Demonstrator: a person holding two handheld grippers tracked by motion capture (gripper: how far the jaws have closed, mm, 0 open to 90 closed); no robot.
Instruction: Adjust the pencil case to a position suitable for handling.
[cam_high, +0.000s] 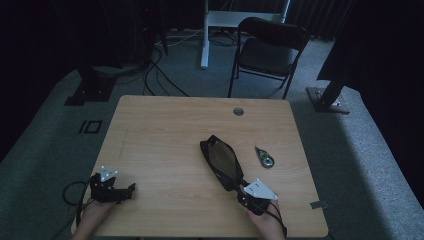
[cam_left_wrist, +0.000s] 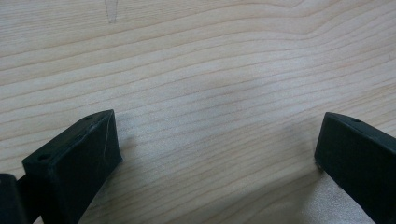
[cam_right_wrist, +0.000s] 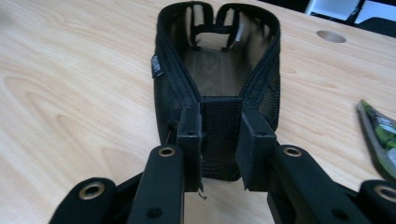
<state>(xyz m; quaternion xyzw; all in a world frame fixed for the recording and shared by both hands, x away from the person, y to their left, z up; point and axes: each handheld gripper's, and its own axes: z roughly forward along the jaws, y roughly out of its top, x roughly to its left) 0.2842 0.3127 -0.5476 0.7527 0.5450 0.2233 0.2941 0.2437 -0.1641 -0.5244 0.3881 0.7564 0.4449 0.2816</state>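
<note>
The black mesh pouch (cam_high: 221, 161) is lying open-mouthed on the wooden counter (cam_high: 160, 145), a little right of the middle, running slantwise from its far end near the centre down toward your right hand. You are clamping its near end in your right gripper (cam_high: 246, 192): in the right gripper view the two black fingers (cam_right_wrist: 190, 135) are pressing from either side on the narrow mesh end panel of the pouch (cam_right_wrist: 218, 88), and the zipped rim is spreading away from them into a wide loop, with the inside of the bag showing. A small label is sitting on the pouch's outer side, just beside the rim.

Just beside the pouch on its right, apart from it, a small green and grey object (cam_high: 264, 156) is lying flat on the counter; you are seeing its edge at the right of the right gripper view (cam_right_wrist: 380, 135). What it is I cannot tell.

You are resting your left gripper (cam_high: 131, 190) near the counter's front left corner, well apart from the pouch. Its fingers (cam_left_wrist: 79, 158) are standing wide apart over bare wood (cam_left_wrist: 210, 93), grasping nothing.

A round grommet hole (cam_high: 238, 111) is sitting near the counter's far edge.
</note>
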